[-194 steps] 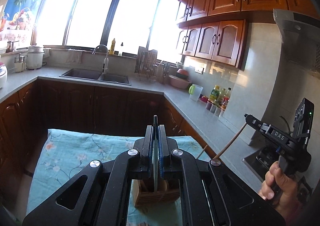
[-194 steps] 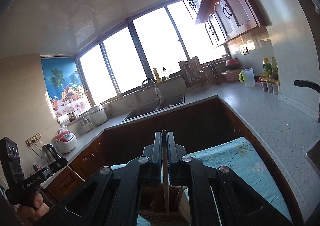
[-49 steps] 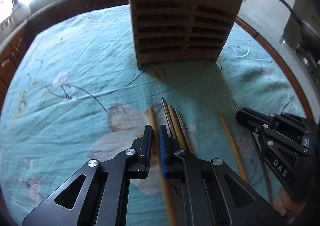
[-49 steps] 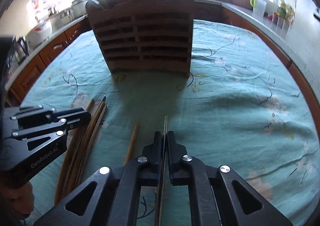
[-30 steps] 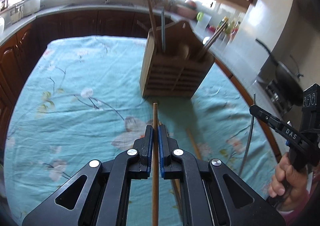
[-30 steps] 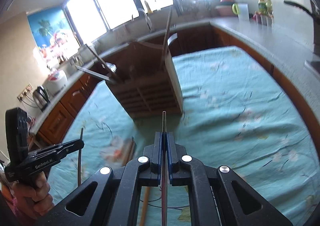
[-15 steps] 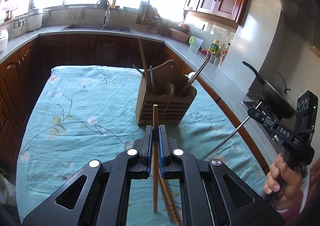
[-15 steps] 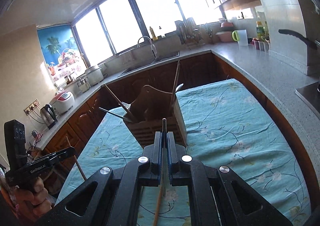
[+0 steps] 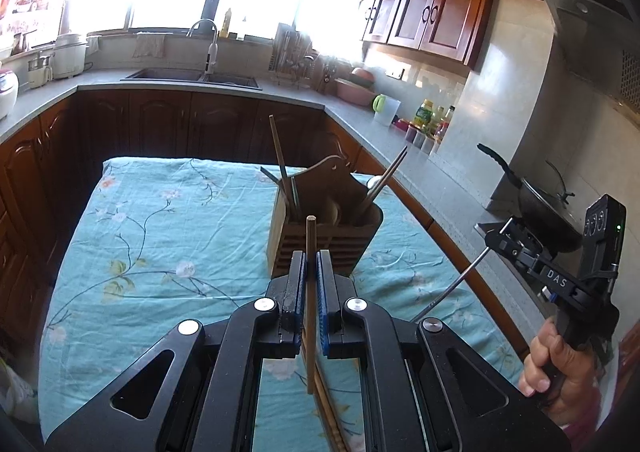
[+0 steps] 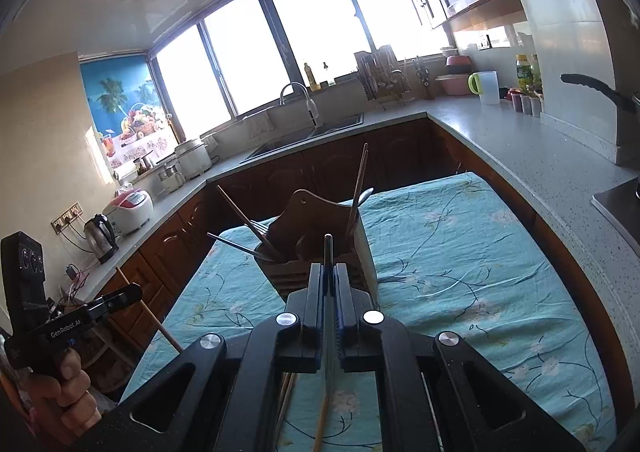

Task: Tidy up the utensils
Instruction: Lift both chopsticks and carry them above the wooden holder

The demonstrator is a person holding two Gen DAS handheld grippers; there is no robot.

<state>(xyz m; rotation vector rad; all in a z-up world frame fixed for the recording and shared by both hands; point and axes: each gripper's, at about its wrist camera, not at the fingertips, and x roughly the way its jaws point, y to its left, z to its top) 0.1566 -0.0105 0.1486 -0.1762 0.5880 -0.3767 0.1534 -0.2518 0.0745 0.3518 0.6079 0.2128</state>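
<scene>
A wooden utensil holder (image 9: 326, 230) stands on the teal floral tablecloth (image 9: 160, 220), with chopsticks, a fork and a spoon sticking out; it also shows in the right wrist view (image 10: 316, 252). My left gripper (image 9: 310, 258) is shut on a wooden chopstick (image 9: 310, 292), held upright above the cloth in front of the holder. My right gripper (image 10: 329, 272) is shut on a thin metal chopstick (image 10: 329, 252), also raised before the holder. The right gripper (image 9: 516, 246) shows at the right of the left wrist view, and the left gripper (image 10: 116, 298) at the left of the right wrist view.
More wooden chopsticks (image 9: 326, 408) lie on the cloth under the grippers. Grey countertops (image 10: 520, 148) run around the table, with a sink (image 9: 192, 74), a rice cooker (image 10: 128, 212), a kettle (image 10: 100, 236), bottles (image 9: 428, 120) and a black pan (image 9: 540, 204).
Both grippers have risen from the cloth, each with its chopstick, and now sit higher and a little closer to the holder than half a second ago.
</scene>
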